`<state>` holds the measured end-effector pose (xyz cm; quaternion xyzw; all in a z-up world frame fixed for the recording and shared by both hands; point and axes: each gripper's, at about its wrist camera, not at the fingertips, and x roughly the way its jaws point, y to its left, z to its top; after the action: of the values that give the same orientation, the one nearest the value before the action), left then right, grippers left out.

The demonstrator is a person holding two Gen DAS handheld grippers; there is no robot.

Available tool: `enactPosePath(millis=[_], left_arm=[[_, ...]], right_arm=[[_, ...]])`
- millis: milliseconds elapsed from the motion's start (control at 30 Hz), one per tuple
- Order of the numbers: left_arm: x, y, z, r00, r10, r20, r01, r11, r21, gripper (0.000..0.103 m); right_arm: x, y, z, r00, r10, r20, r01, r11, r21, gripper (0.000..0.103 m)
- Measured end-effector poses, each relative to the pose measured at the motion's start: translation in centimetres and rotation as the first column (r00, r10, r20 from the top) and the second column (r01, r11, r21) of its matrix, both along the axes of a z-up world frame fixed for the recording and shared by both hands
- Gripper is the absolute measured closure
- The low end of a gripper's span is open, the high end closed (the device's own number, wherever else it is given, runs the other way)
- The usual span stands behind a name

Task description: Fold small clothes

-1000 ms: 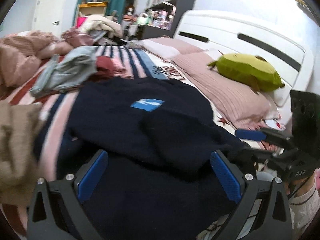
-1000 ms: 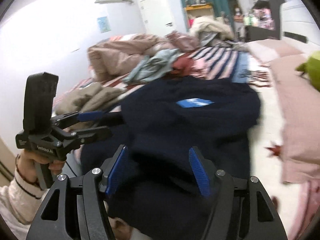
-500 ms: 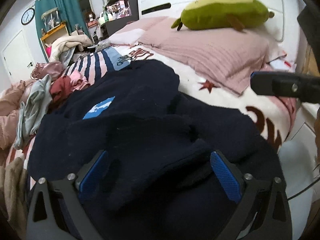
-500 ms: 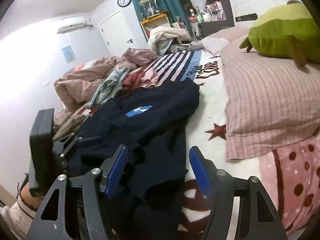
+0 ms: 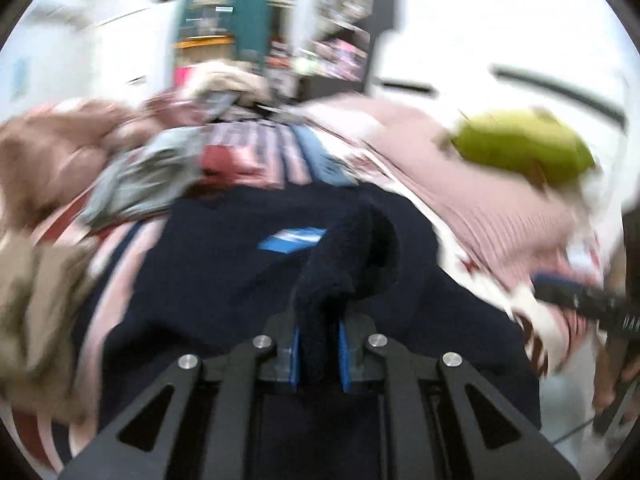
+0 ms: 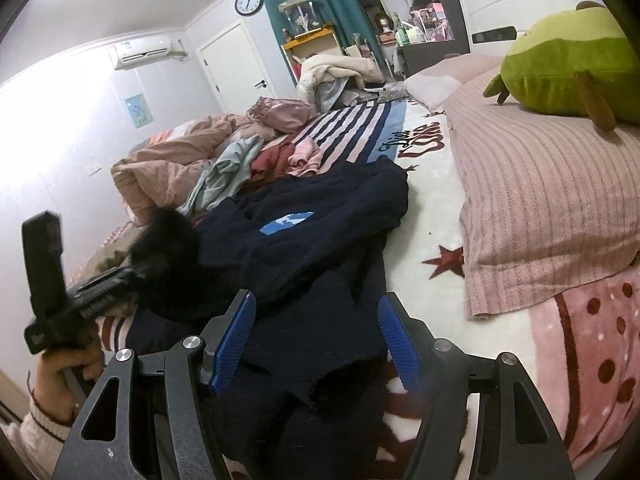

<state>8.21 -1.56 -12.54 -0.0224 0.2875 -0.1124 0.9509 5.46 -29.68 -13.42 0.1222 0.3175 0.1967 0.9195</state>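
The left tongs [image 5: 319,354] are pressed nearly together, their blue ribbed pads pinching a thick fold of the navy sweater [image 6: 320,248]; the pinched cloth rises from the pads in a soft, fuzzy hump that arches up and over to the right. In the right wrist view the same tongs [image 6: 132,276] show at the left, gripped by a hand [image 6: 68,364] in a cream knit cuff, with a dark fluffy bunch of the sweater lifted at their tip.

The right tongs [image 6: 316,340] are spread wide, holding nothing; both blue pads hover just over the sweater's near edge, and contact cannot be told.

The sweater lies rumpled on the bed [image 6: 436,216], its long axis running from the near edge toward the far end, with a small light-blue patch [image 6: 286,222] on its upper face. The knit is dense, matte and plush, with a ragged near hem.

Beside it to the right is a ribbed pink pillow [image 6: 540,200] carrying a green plush toy [image 6: 568,64]. Beyond the sweater lies a heap of grey, red and pink clothes [image 6: 256,160] on a striped blanket [image 6: 352,128].
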Motion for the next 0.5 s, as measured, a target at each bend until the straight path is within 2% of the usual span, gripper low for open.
enactPosePath(millis=[100, 200, 233, 333, 400, 467, 500], left_arm=[[-1.5, 4.7, -0.7, 0.992, 0.126, -0.009, -0.126, 0.990, -0.057, 0.091], [-2.0, 7.6, -2.4, 0.982, 0.172, -0.074, -0.176, 0.982, -0.063, 0.091], [-2.3, 8.1, -3.1, 0.980, 0.176, -0.094, -0.182, 0.982, -0.056, 0.090], [-2.6, 8.7, -5.3, 0.974, 0.132, -0.182, -0.140, 0.990, -0.034, 0.080], [-3.2, 9.3, -6.0, 0.973, 0.106, -0.203, -0.121, 0.991, -0.062, 0.062], [-4.1, 10.2, -5.7, 0.978, 0.102, -0.181, -0.118, 0.989, -0.084, 0.033], [-4.5, 10.8, -5.3, 0.981, 0.106, -0.164, -0.122, 0.989, -0.089, 0.027]], right_arm=[[0.1, 0.4, -0.1, 1.000, -0.009, -0.016, 0.009, 1.000, -0.006, 0.043], [0.0, 0.8, -0.5, 0.999, -0.018, -0.038, 0.018, 1.000, -0.001, 0.043], [-0.1, 0.9, -0.5, 0.999, -0.019, -0.042, 0.019, 1.000, -0.001, 0.043], [-0.2, 1.2, -0.9, 0.998, -0.026, -0.062, 0.025, 1.000, -0.017, 0.043], [-0.3, 1.2, -1.4, 0.996, -0.029, -0.084, 0.028, 0.999, -0.021, 0.043], [-0.4, 0.8, -1.9, 0.993, -0.032, -0.116, 0.029, 0.999, -0.029, 0.043], [-0.4, 0.7, -2.1, 0.991, -0.027, -0.133, 0.023, 0.999, -0.037, 0.043]])
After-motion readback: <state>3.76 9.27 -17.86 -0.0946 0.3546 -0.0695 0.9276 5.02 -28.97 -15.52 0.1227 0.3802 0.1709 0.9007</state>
